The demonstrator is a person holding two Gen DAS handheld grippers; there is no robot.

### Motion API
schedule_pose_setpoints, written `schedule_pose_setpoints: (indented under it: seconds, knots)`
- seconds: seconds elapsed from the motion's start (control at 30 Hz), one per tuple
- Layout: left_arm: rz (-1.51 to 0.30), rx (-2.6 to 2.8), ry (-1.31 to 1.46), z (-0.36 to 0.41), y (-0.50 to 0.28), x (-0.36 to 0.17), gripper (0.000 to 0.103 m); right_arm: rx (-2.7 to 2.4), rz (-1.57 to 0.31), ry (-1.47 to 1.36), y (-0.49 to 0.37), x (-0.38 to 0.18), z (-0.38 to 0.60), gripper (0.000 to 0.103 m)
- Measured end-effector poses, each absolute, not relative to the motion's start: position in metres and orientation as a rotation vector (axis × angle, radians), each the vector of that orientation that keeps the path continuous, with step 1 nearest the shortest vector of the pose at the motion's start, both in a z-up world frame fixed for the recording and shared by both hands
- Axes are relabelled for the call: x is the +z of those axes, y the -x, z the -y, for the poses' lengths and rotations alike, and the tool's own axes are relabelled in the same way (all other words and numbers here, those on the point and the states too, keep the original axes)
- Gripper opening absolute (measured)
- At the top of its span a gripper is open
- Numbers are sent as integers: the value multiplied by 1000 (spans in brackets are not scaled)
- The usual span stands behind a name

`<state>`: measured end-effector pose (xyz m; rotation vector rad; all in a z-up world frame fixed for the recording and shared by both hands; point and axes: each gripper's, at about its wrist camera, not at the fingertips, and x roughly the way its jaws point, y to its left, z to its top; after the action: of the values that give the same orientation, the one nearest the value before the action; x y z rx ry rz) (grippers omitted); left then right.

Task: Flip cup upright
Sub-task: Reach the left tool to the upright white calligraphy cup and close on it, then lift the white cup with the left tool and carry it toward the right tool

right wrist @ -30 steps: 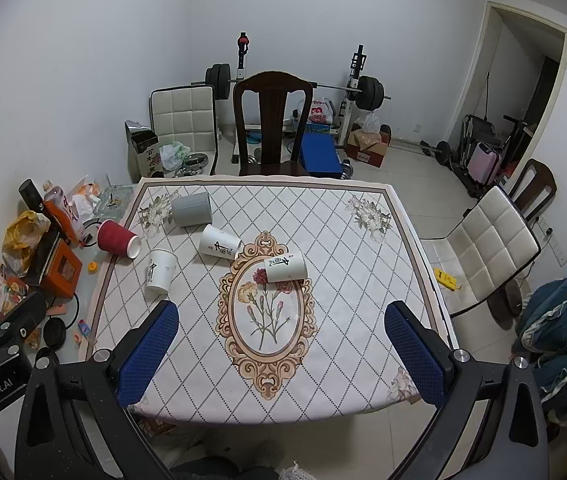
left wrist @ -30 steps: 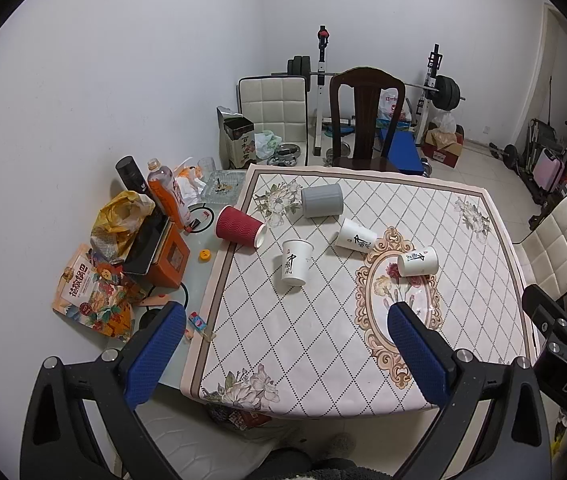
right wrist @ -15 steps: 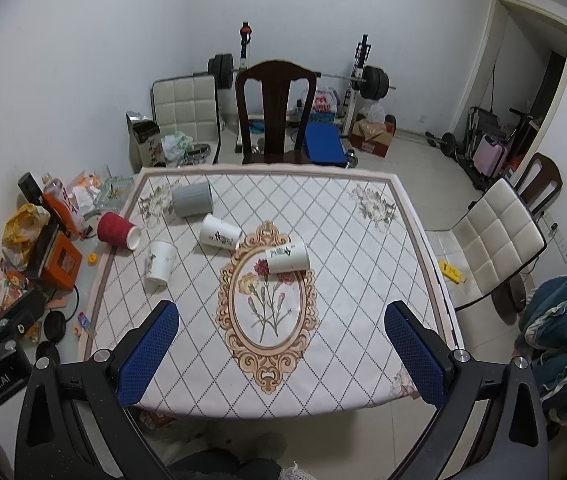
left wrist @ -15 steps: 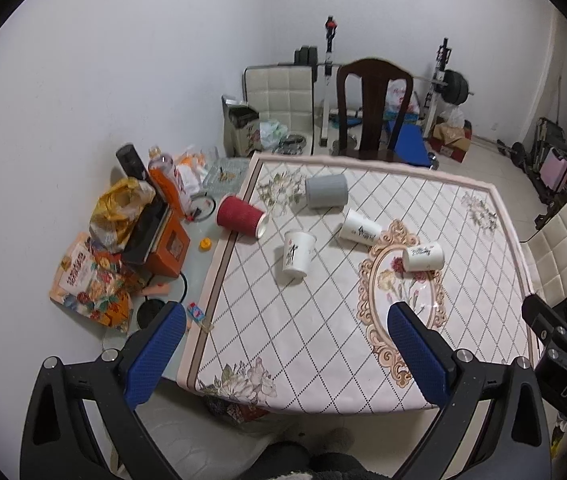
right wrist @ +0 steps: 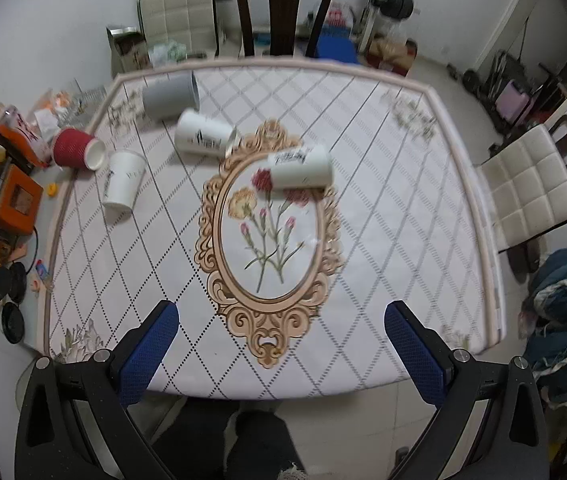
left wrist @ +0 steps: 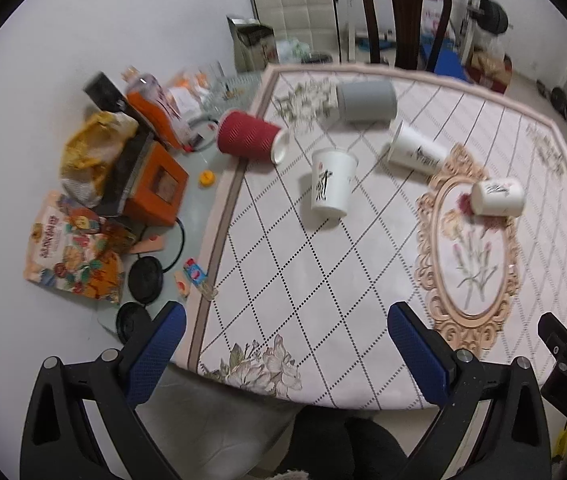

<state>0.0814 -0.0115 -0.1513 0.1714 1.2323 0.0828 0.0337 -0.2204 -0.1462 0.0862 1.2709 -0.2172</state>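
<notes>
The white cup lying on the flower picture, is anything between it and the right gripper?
Nothing visible is. The right gripper hangs open over the near table edge, and only bare tablecloth lies between it and the tipped white cup. The other cups sit off to the left.

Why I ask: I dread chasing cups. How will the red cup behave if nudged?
The red cup lies on its side at the tablecloth's left edge, so it would probably roll, curving because it tapers. It looks like ribbed paper, likely light, grippy, and easily crushed by tight fingers.
</notes>
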Motion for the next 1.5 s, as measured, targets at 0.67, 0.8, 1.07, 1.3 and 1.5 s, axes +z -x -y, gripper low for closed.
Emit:
schedule_pose_setpoints:
  seconds: [0.67,0.8,1.07,1.3,1.5]
  knots:
    - [-1473,-99,-109,5,-271,-294,99,-334,-1533,-81,-175,-301,208,103]
    - [-1505,-158,-105,13,-291,-314,94,-356,-1547,-93,-194,-315,209,103]
    - [-1520,-211,-127,18,-310,-336,60,-390,-1564,-112,-209,-327,213,103]
    - [-1505,-188,-121,15,-296,-320,59,-380,-1561,-107,-207,-323,217,103]
    - [-1486,-161,-91,16,-270,-290,59,-345,-1560,-90,-191,-311,217,103]
